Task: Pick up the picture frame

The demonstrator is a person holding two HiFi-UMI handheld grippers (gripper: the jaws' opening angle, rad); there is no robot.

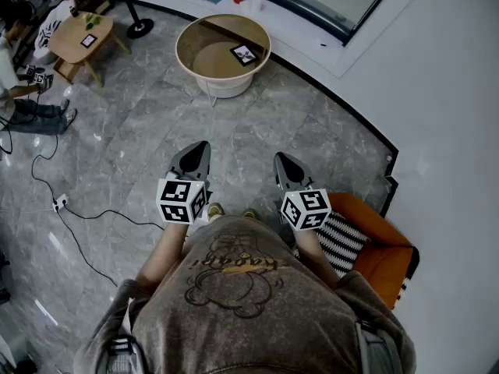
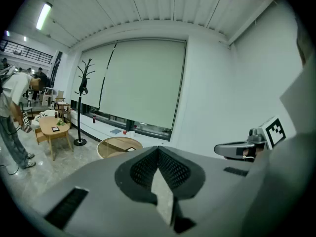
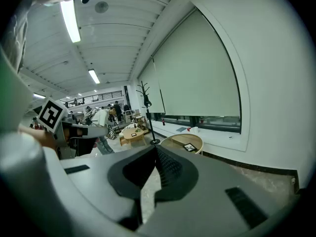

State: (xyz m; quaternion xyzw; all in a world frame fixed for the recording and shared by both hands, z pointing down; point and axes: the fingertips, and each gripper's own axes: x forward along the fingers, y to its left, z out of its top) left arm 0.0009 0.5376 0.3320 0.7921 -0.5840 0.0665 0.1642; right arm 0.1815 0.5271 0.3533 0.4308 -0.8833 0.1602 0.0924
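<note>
I have both grippers held out in front of me, side by side and tipped a little downward. The left gripper (image 2: 158,150) has its jaws pressed fully together with nothing between them. The right gripper (image 3: 155,150) is the same: jaws closed tip to tip, holding nothing.

The picture frame (image 1: 244,54) lies flat on the round wooden table (image 1: 204,59), towards that table's right side. It is well ahead of both sets of jaws, roughly on the line that runs between them. In the left gripper view it sits just left of the closed tips and beyond them; in the right gripper view it sits right of the tips and beyond them. Neither gripper touches the table or the frame.

Off to the left of the left jaws, farther away, stands a small wooden side table (image 1: 74,31). Just right of the right gripper, close beside me, is an orange chair (image 1: 383,249) with a striped cushion (image 1: 343,241).
</note>
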